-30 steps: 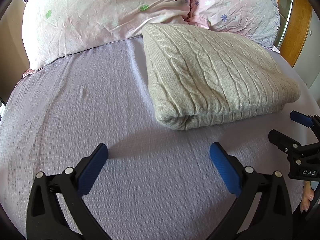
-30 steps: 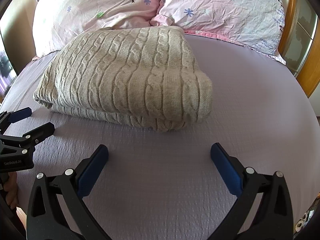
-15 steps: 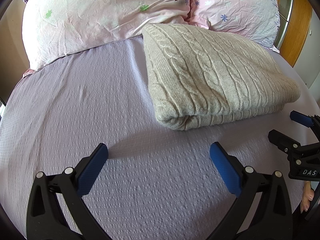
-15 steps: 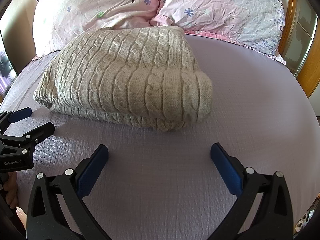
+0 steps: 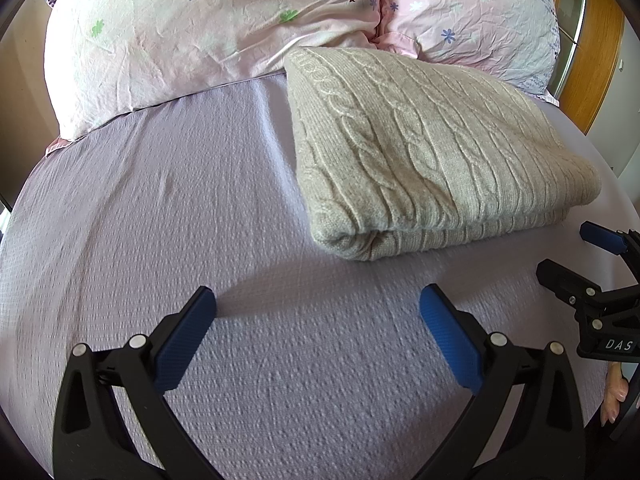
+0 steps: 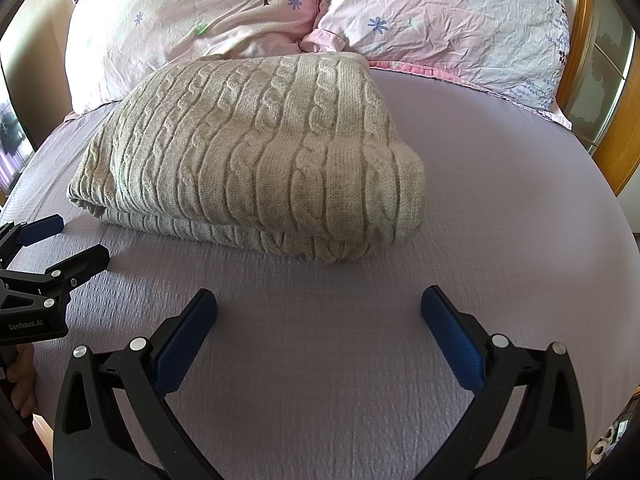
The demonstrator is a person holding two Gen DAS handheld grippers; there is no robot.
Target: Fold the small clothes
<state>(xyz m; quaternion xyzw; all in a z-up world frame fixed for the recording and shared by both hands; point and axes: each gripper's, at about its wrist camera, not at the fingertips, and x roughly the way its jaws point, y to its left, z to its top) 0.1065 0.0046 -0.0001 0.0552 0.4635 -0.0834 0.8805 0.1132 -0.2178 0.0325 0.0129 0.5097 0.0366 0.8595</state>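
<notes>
A beige cable-knit sweater [image 5: 424, 152] lies folded into a thick rectangle on the lilac bedsheet [image 5: 160, 208], its far edge against the pillows. It also shows in the right wrist view [image 6: 260, 152]. My left gripper [image 5: 318, 304] is open and empty, hovering over bare sheet in front of the sweater's left corner. My right gripper [image 6: 319, 304] is open and empty, in front of the sweater's right corner. Each gripper shows in the other's view: the right one [image 5: 576, 252] at the right edge, the left one [image 6: 64, 244] at the left edge.
Two pink floral pillows [image 5: 208, 28] [image 6: 440, 20] lie along the head of the bed behind the sweater. A wooden frame with glass panels [image 6: 608, 112] stands at the far right. Bare sheet [image 6: 500, 184] lies to both sides of the sweater and in front of it.
</notes>
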